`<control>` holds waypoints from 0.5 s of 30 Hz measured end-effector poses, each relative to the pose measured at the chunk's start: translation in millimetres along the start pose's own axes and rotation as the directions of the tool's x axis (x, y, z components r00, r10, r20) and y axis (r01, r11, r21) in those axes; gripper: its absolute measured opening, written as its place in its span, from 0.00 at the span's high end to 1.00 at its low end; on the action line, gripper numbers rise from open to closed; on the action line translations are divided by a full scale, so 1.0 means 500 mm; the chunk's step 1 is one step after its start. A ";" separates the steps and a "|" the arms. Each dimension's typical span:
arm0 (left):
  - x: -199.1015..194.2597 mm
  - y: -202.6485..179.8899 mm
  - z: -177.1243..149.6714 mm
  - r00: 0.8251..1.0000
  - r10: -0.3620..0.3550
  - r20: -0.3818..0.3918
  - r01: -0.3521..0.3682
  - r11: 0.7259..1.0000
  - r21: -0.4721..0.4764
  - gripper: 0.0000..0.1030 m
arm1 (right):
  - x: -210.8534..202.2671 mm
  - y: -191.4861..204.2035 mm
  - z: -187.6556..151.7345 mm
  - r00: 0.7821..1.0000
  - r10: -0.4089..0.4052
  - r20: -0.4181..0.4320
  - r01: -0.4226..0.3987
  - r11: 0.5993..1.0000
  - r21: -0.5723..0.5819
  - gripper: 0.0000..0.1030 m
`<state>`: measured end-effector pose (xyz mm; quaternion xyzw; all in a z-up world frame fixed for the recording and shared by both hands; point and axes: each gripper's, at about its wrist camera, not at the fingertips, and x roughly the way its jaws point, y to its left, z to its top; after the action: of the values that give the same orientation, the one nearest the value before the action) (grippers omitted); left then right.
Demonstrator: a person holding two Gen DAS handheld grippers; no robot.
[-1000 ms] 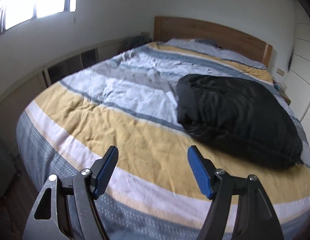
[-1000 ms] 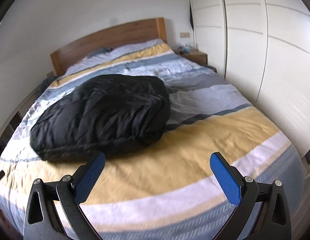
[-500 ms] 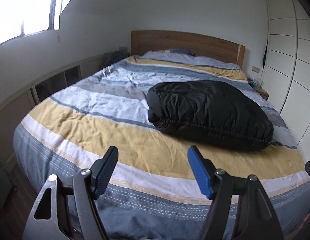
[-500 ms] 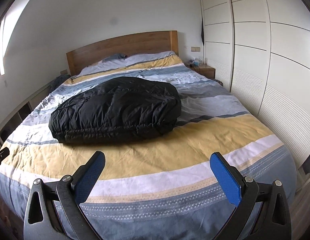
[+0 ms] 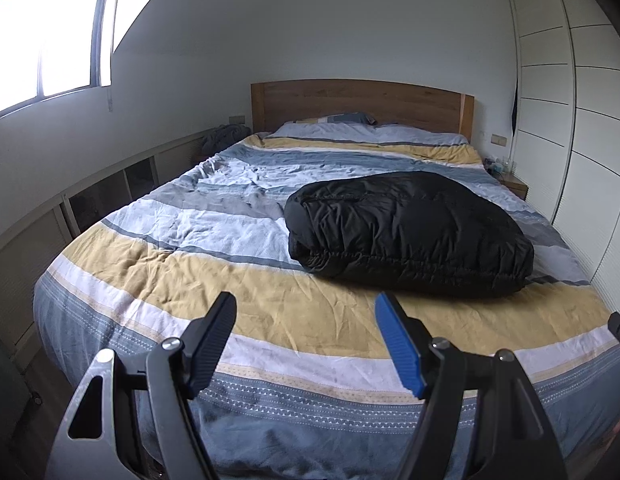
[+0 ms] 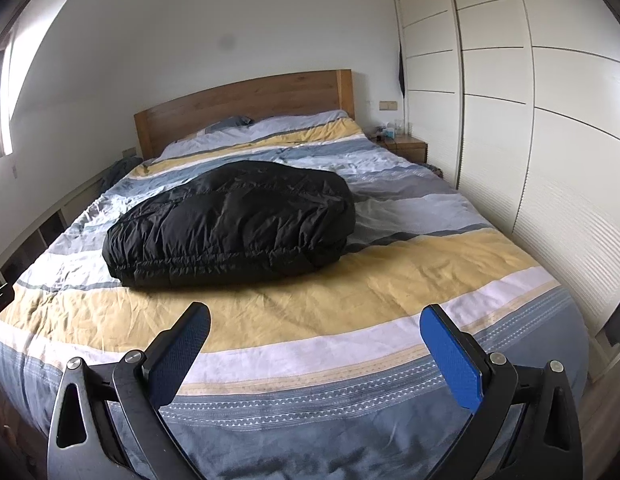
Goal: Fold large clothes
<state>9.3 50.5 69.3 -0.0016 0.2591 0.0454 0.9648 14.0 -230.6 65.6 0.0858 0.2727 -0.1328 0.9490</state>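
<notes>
A black puffy jacket [image 5: 406,228] lies folded into a thick bundle on the striped bed [image 5: 189,272], right of the bed's middle in the left wrist view. In the right wrist view the same jacket [image 6: 233,220] sits left of centre on the bed [image 6: 410,272]. My left gripper [image 5: 305,316] stands open over the foot of the bed, well short of the jacket, with nothing between its fingers. My right gripper [image 6: 316,326] is open wide, also back near the foot end and empty. A corner of the right gripper shows at the left view's right edge.
A wooden headboard [image 5: 362,104] and pillows close the far end. White wardrobe doors [image 6: 530,140] run along the right side, with a small nightstand [image 6: 404,148] beside the bed. A low shelf unit [image 5: 101,196] and a window [image 5: 45,32] line the left wall.
Both grippers have drawn back from the jacket toward the foot of the bed and risen a little, so more of the room shows. The jacket has stayed put.
</notes>
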 end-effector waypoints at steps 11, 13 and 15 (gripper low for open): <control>-0.008 -0.005 -0.009 1.000 0.004 0.006 -0.004 1.000 0.018 0.32 | -0.016 -0.007 -0.006 1.000 -0.025 0.011 0.025 0.999 -0.025 0.00; -0.007 -0.003 -0.010 1.000 -0.001 0.004 0.001 1.000 0.014 0.31 | -0.015 -0.008 -0.007 1.000 -0.025 0.007 0.025 0.999 -0.025 0.00; -0.007 0.001 -0.012 1.000 -0.009 0.002 0.009 1.000 0.010 0.32 | -0.015 -0.009 -0.008 1.000 -0.028 0.004 0.028 0.999 -0.032 0.00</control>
<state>3.2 50.5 66.2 0.0022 0.2581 0.0398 0.9653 4.4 -232.2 66.0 0.0664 0.2745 -0.1417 0.9487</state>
